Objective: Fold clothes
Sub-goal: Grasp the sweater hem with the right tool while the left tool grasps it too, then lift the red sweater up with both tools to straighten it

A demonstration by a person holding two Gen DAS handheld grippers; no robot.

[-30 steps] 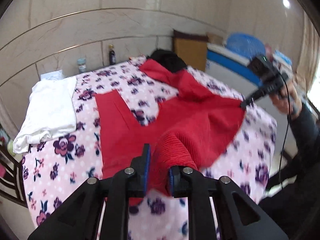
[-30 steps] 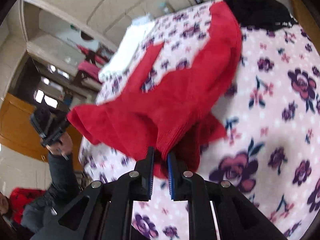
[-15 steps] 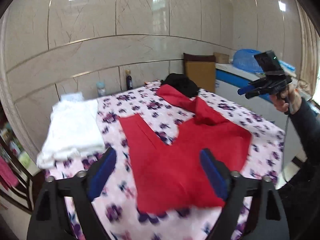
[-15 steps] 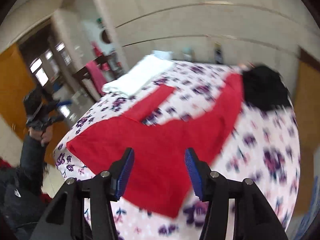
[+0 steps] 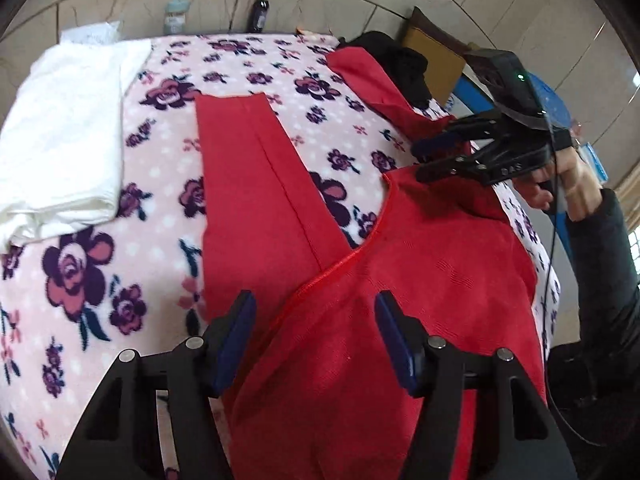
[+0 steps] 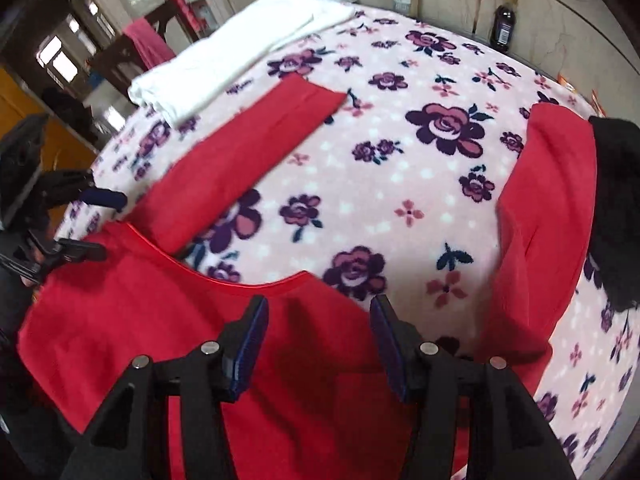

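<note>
Both grippers, left gripper (image 5: 316, 336) and right gripper (image 6: 318, 334), gape above the red garment (image 5: 400, 280).

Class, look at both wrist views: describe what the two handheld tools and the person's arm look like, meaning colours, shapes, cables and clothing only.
Both tools are black, angular frames with silver pivot bolts and two fingers faced with dark blue pads. The left tool and right tool match. Seen from the left wrist camera, the right tool carries a black box with a small green light, and a thin black cable hangs from it. The person's sleeve is dark.
</note>
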